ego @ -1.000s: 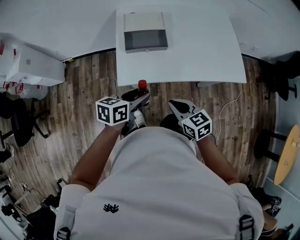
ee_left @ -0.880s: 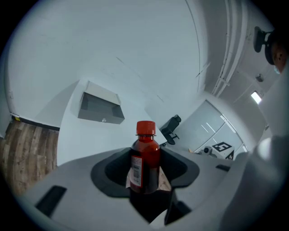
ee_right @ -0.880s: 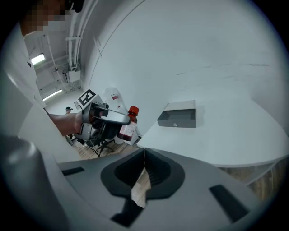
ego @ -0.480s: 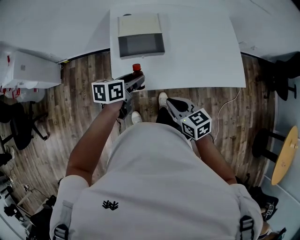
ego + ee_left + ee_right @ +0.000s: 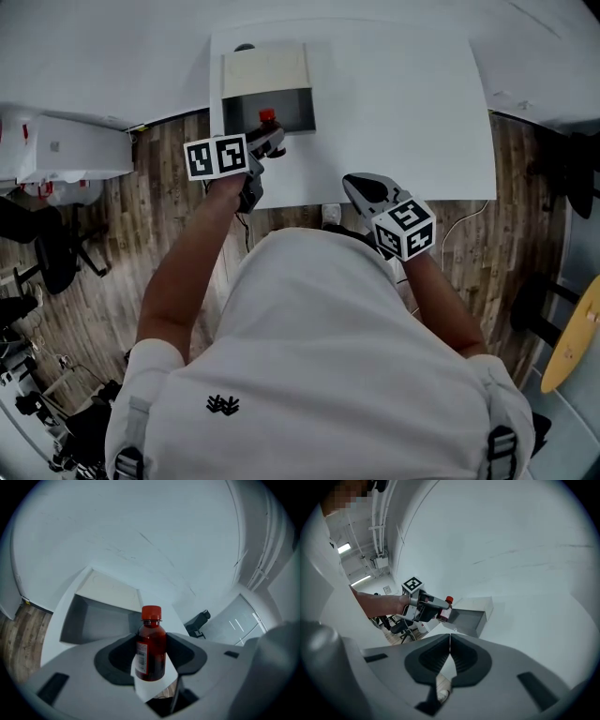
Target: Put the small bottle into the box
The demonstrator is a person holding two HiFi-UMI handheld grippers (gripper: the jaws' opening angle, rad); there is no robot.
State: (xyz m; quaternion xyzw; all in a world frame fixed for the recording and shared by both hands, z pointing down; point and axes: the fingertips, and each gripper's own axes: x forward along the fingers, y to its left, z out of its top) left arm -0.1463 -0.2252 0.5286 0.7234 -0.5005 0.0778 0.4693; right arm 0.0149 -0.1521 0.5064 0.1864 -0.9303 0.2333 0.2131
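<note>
Left gripper view: cylindrical red-capped bottle (image 5: pixel 151 649)

White table (image 5: pixel 403 103) on wood-plank floor (image 5: pixel 159 216); black office chair (image 5: pixel 42 253) at left; ceiling strip lights (image 5: pixel 343 548).

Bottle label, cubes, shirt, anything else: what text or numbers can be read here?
Nothing legible.
Label on the small bottle: barcode and small print, too small to read.
Marker cube and the other cube: black-and-white square patterns, no words.
Shirt emblem: small dark mark, no letters.
White package at left: red marks, too blurred.
</note>
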